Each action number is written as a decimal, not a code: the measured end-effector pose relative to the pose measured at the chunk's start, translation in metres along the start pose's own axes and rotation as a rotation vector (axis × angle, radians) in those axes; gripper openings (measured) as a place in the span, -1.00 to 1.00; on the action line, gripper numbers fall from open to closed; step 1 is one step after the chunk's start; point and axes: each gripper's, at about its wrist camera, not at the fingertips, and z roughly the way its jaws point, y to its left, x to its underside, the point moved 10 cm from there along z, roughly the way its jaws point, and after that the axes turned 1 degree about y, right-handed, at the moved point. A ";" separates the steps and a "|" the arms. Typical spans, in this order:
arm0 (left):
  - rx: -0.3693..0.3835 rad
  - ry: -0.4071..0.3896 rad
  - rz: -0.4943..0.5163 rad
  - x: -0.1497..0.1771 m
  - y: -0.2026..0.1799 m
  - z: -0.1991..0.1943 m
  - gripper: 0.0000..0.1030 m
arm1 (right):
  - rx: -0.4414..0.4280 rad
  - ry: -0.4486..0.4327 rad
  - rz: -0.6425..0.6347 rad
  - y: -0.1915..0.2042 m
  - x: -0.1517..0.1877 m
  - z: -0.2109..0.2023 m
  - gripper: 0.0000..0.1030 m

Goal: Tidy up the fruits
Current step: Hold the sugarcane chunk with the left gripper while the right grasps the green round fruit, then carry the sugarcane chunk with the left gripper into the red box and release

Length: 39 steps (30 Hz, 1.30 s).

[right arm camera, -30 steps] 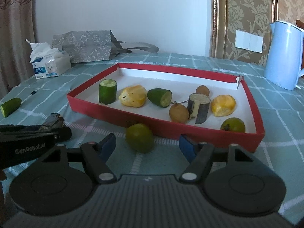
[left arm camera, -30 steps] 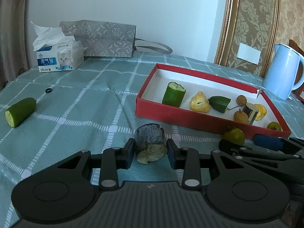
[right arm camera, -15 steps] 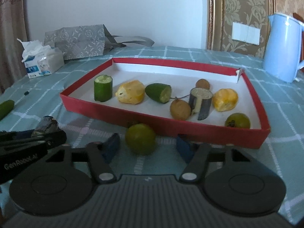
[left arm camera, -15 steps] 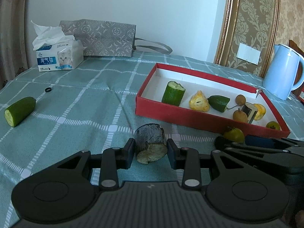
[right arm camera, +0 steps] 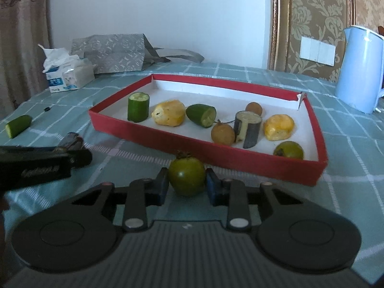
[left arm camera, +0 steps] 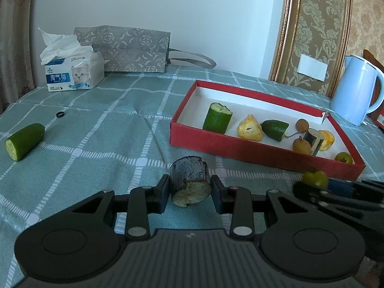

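Fruit is already pinched in both tools. Low in the centre of the left view, the left gripper [left arm camera: 190, 193] has its fingers pressed against a dark-skinned chunk [left arm camera: 189, 182] with a pale cut face, just above or on the checked tablecloth [left arm camera: 96, 132]; whether it is lifted I cannot tell. In the right view, also low centre, the right gripper [right arm camera: 186, 184] is closed around a round green fruit [right arm camera: 186, 176] with a small stalk, just in front of the near wall of the red tray [right arm camera: 216, 156].

Further back, mid-frame, the tray already holds an upright cucumber piece [right arm camera: 138, 106], a yellow lump [right arm camera: 169, 116], a lying cucumber end [right arm camera: 201, 115], two small brown fruits [right arm camera: 222, 134], a dark-skinned piece standing on end [right arm camera: 248, 129], another yellow lump [right arm camera: 278, 128] and a green fruit [right arm camera: 288, 150] near the right corner.

At the left edge of the left view, one cucumber half [left arm camera: 24, 141] lies on the cloth, well apart from the tray. Beyond, in the upper left, stand a tissue box [left arm camera: 72, 72] and a grey bag [left arm camera: 127, 48]; a blue kettle [left arm camera: 357, 91] sits far right.

By my reckoning most of the sorting is done: the two held pieces need setting in the tray, then the lone cucumber half.
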 end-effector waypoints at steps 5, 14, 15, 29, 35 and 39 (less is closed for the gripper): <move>0.002 -0.005 0.010 0.000 -0.001 0.000 -0.32 | 0.011 -0.044 -0.040 -0.011 0.008 -0.025 -0.41; 0.018 -0.038 0.029 -0.005 -0.010 -0.006 -0.32 | 0.031 -0.068 0.056 -0.052 0.012 -0.041 -0.41; 0.020 -0.039 0.027 -0.006 -0.012 -0.007 -0.31 | 0.035 -0.070 0.072 -0.057 0.011 -0.041 -0.41; 0.075 -0.078 0.113 -0.035 -0.054 -0.008 -0.31 | 0.034 -0.096 0.179 -0.079 0.011 -0.046 -0.41; 0.120 -0.070 0.165 -0.056 -0.093 0.013 -0.32 | 0.021 -0.091 0.214 -0.086 0.011 -0.043 -0.41; 0.136 -0.047 0.199 -0.063 -0.115 0.037 -0.32 | 0.028 -0.092 0.208 -0.087 0.010 -0.042 -0.41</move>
